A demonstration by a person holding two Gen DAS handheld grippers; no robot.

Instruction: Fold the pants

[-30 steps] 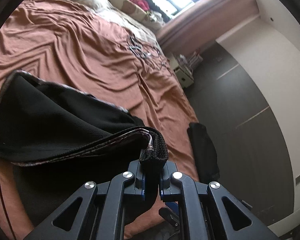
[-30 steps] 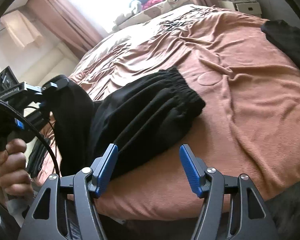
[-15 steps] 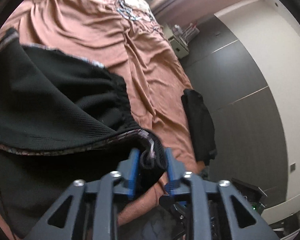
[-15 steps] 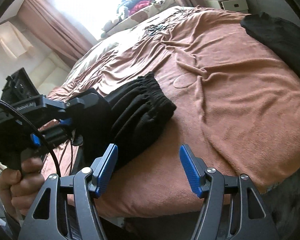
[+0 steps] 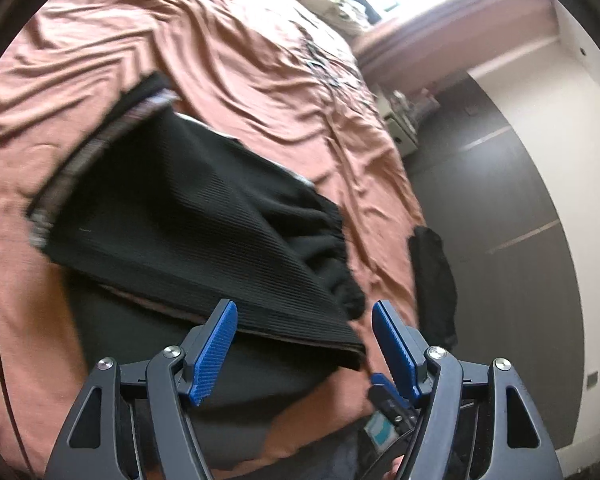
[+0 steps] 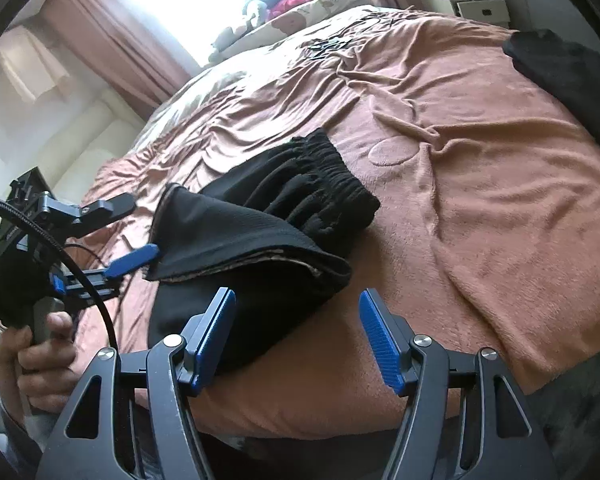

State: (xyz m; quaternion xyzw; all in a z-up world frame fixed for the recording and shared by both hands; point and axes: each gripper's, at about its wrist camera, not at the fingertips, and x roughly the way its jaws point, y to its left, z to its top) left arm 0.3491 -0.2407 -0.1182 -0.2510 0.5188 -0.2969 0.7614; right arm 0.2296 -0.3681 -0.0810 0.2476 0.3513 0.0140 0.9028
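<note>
The black pants lie folded over on the brown bedspread, with the gathered waistband toward the bed's far side. They also show in the right wrist view. My left gripper is open and empty just above the fold's near edge. In the right wrist view it shows at the left, beside the pants' left edge. My right gripper is open and empty near the bed's front edge, just in front of the pants.
A second black garment lies at the bed's right edge; it also shows in the left wrist view. Pillows and clothes pile at the head of the bed. A white nightstand stands beside dark flooring.
My left gripper carried the pants' end over onto the waistband half, then opened and let go. The fabric now lies folded on the bed. My right gripper stayed open.
</note>
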